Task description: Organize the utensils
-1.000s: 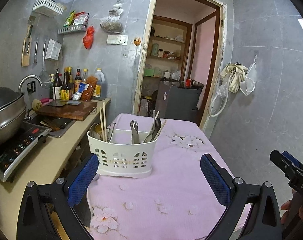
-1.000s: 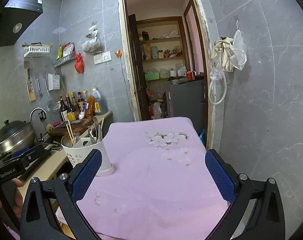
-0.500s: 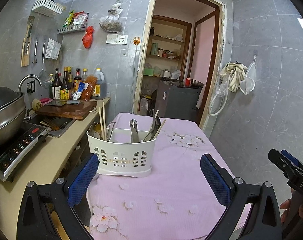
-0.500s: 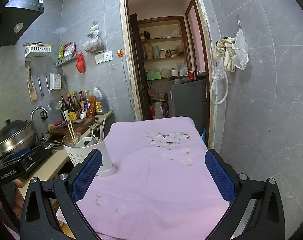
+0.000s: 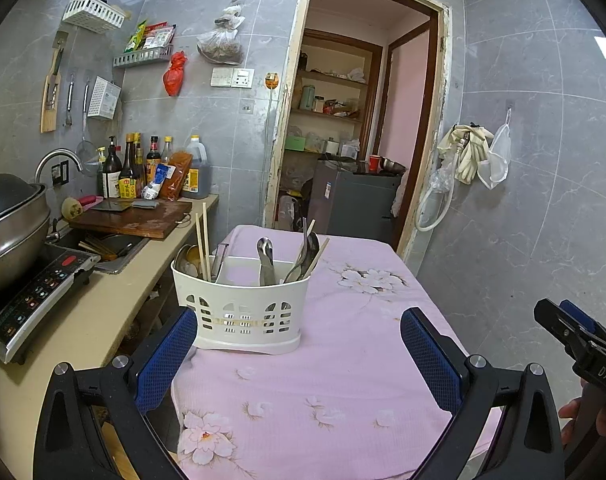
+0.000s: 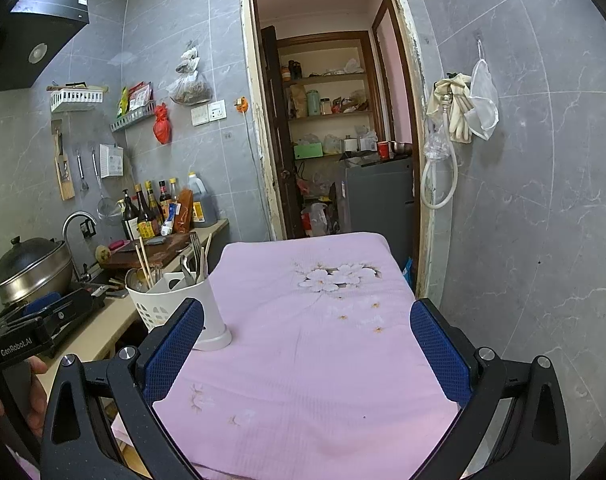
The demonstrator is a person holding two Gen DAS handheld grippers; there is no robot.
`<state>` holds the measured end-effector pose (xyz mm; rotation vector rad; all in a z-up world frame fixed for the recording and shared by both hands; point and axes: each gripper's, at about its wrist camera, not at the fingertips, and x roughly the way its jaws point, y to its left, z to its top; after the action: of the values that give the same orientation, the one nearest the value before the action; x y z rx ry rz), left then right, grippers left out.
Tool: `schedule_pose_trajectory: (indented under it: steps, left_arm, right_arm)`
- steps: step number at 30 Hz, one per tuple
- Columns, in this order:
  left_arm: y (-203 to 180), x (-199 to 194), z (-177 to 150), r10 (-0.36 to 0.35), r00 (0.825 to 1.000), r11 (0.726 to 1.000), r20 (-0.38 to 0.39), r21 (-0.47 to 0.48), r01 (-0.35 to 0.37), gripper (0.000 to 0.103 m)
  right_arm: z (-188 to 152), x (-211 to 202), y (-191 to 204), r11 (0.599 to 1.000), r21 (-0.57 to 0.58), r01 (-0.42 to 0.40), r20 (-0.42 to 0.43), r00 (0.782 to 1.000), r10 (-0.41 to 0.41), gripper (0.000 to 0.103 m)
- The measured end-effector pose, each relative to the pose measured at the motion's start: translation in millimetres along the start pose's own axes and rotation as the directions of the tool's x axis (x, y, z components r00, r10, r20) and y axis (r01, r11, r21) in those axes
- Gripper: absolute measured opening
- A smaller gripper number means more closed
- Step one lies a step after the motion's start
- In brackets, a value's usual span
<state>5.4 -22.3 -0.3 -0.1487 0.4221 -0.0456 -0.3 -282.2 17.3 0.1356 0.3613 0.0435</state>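
Grey tiled kitchen walls frame a tabletop [image 5: 343,392] under a pink flowered cloth, and little has changed over the last second: both tools have held nearly still, drifting only slightly. Your left gripper [image 5: 299,352] hovers with its fingers spread and empty, facing the white caddy [image 5: 243,308] near the table's left edge. Spoons [image 5: 265,256] and chopsticks [image 5: 202,240] already stand inside it. Your right gripper [image 6: 307,344] is also spread wide, empty, over bare cloth. No loose utensils show, so the sorting looks essentially finished.
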Motion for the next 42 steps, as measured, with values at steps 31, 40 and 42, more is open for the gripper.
schedule_pose_trajectory:
  steps: [31, 40, 42]
  left_arm:
    - [-0.5, 0.2, -1.5, 0.000, 1.000, 1.000, -0.002, -0.002, 0.000, 0.102]
    - [-0.4, 0.2, -1.5, 0.000, 1.000, 1.000, -0.004, -0.003, 0.000, 0.102]
    - [-0.2, 0.2, -0.9, 0.000, 1.000, 1.000, -0.003, -0.002, 0.000, 0.102]
  right_arm:
    - [0.1, 0.6, 3.2, 1.000, -0.001, -0.001, -0.006, 1.000, 0.001, 0.102]
    - [-2.0, 0.8, 4.8, 1.000, -0.002, -0.002, -0.008, 1.000, 0.002, 0.102]
    - [-3.3, 1.2, 5.7, 1.000, -0.003, -0.002, -0.009, 1.000, 0.002, 0.102]
